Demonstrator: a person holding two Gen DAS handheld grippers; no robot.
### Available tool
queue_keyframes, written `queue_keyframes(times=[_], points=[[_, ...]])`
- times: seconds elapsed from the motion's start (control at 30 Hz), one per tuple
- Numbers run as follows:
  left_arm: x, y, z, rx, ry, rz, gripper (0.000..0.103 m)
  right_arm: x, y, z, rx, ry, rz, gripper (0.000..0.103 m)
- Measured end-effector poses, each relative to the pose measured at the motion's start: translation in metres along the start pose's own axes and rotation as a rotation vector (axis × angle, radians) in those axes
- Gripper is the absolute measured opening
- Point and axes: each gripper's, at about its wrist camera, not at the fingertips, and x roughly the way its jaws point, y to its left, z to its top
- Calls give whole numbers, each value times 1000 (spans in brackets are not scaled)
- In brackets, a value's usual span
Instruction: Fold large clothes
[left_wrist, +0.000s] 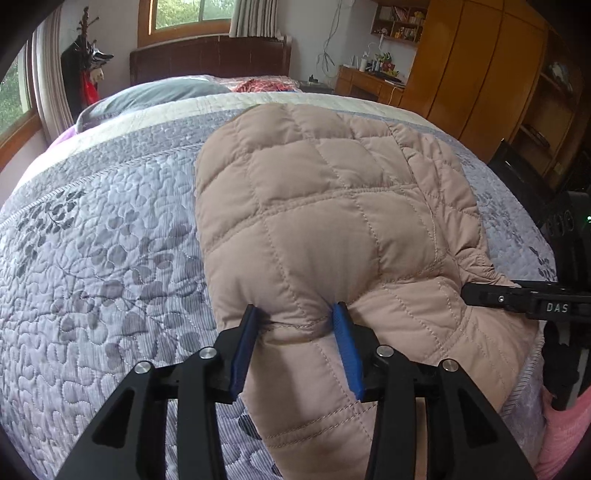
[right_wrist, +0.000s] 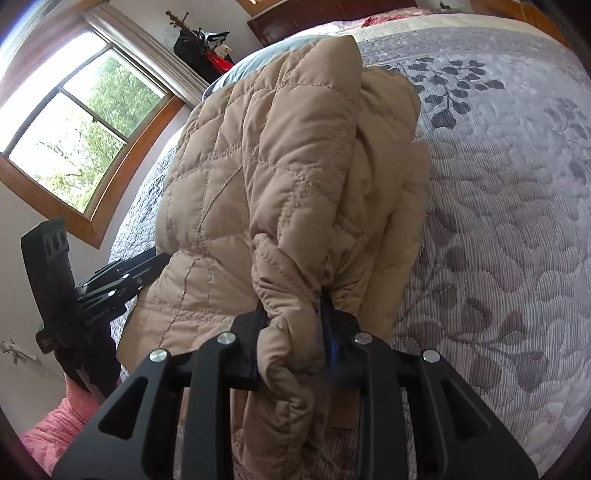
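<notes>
Nearest in the left wrist view, the left tool (left_wrist: 297, 314) has its 2 blue pads set either side of a bunched ridge of the quilted beige jacket (left_wrist: 325, 206), pressing into the padding, so it is clamped on the near hem. In the right wrist view the right tool (right_wrist: 291, 314) is likewise clamped on a gathered, cuff-like bundle of the same jacket, with fabric hanging below the pads.

The jacket lies on the bed (left_wrist: 103, 236), on its grey leaf-patterned quilt, and its long axis runs straight away from both tools toward the pillows (left_wrist: 155, 94) and the headboard (left_wrist: 207, 59). Each tool holds 1 corner of the near end, so neither is nearer than the other; the far end lies free. By my reading, the next fold would carry this near edge forward along that axis, both hands moving together.
</notes>
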Motion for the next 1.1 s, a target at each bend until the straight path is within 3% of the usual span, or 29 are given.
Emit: queue_keyframes(times=[0.07, 0.13, 0.2, 0.33, 0.53, 0.77, 0.97, 1.1], points=[[-5, 4, 4, -27, 12, -17, 43, -8, 3, 1, -12, -1, -17, 30], [-15, 7, 7, -46, 12, -27, 43, -25, 14, 2, -51, -29, -90, 45], [-30, 10, 7, -57, -13, -13, 42, -46, 29, -1, -119, -86, -173, 46], [-63, 3, 2, -51, -77, -23, 41, -76, 62, -10, -229, -151, -234, 39], [-84, -30, -15, 19, -129, -24, 41, -68, 80, -24, -333, -95, -220, 24], [-63, -38, -35, 40, -57, -20, 41, -56, 59, -41, -292, -48, -216, 18], [-44, -36, -51, 35, -21, -26, 43, -23, 32, -59, -217, 28, -199, 16], [-33, -39, -60, 58, -27, -6, 43, -17, 22, -66, -183, 12, -170, 16]])
